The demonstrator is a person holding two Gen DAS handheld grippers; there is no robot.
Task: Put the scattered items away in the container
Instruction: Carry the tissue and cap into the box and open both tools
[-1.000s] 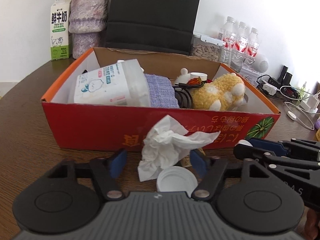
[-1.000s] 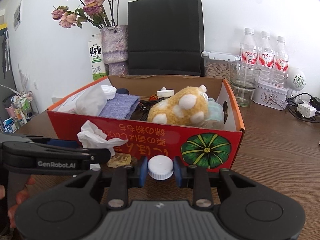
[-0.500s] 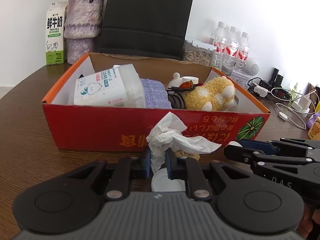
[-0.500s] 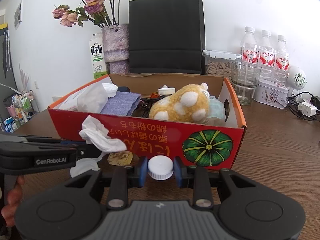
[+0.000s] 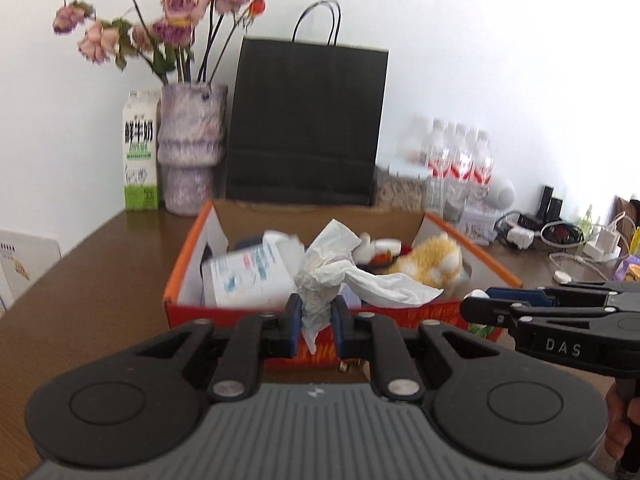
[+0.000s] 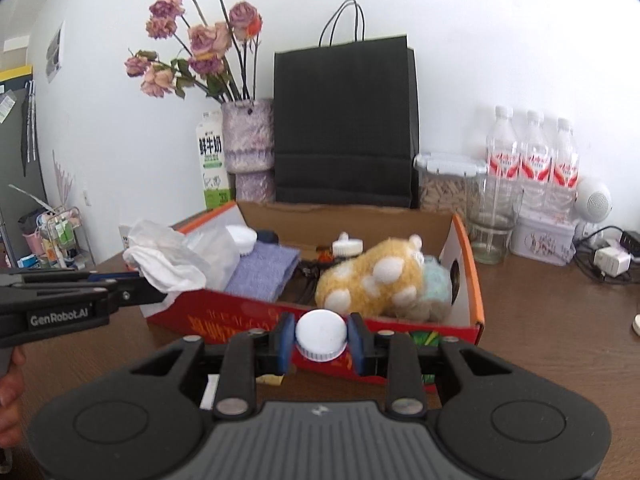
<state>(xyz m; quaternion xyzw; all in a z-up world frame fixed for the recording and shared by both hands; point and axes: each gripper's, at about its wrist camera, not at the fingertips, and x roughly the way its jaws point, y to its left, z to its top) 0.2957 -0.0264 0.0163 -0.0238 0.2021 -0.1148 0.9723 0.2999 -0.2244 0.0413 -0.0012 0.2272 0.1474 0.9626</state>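
Holding a crumpled tissue between my left fingers and a white bottle cap between my right fingers, I have both just short of the red cardboard box that sits ahead of them on the bench. The left fingers have just been closing, and the tissue is pinched between them near its lower end, with most of the paper flopping up and forward past the tips. That loose tail is my first worry: it could catch on the box's near wall and pull free, since soft paper gives the pads little to bite. The cap is clamped only by its ribbed rim, so a tilt or a bump against the wall could pop it out and send it rolling. My two tools are also near each other, the right one just beside the left's tips, so they could knock together over the box.
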